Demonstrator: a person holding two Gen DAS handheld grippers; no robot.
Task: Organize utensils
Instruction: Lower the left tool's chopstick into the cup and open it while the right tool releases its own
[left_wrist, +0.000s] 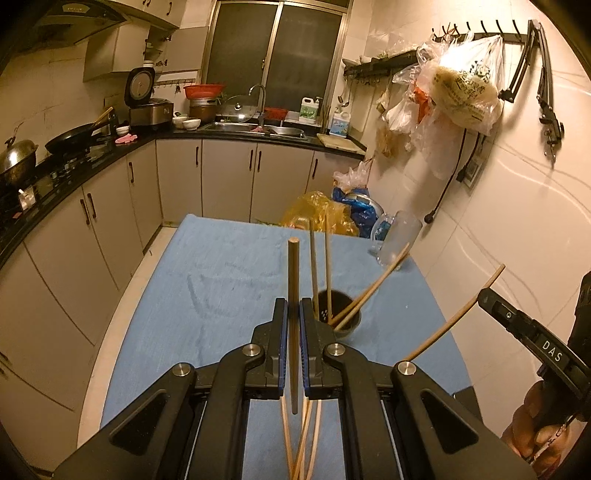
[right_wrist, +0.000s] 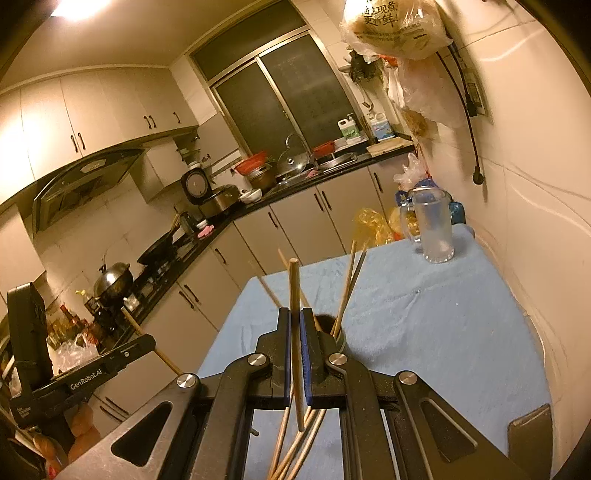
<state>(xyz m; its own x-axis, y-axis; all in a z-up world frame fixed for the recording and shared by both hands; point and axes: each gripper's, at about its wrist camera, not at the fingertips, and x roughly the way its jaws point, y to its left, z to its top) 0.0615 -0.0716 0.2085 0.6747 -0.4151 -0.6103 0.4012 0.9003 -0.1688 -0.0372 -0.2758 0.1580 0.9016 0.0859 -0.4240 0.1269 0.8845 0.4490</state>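
Observation:
A dark round utensil holder (left_wrist: 343, 314) stands on the blue cloth (left_wrist: 221, 280) and holds several chopsticks (left_wrist: 319, 266); it also shows in the right wrist view (right_wrist: 332, 328). My left gripper (left_wrist: 293, 308) is shut on a wooden chopstick (left_wrist: 294, 280), held upright just left of the holder. My right gripper (right_wrist: 294, 317) is shut on another wooden chopstick (right_wrist: 294, 288), just before the holder. The right gripper (left_wrist: 484, 295) shows at the right of the left wrist view with its chopstick (left_wrist: 461, 310). Several loose chopsticks (left_wrist: 303, 443) lie on the cloth below both grippers.
A clear glass mug (right_wrist: 432, 229) stands at the table's far right corner, near the tiled wall (right_wrist: 535, 221). Plastic bags (left_wrist: 325, 210) sit on the floor beyond the table. Kitchen counters with a sink (left_wrist: 255, 127) and stove pans (left_wrist: 70, 142) run along the left and back.

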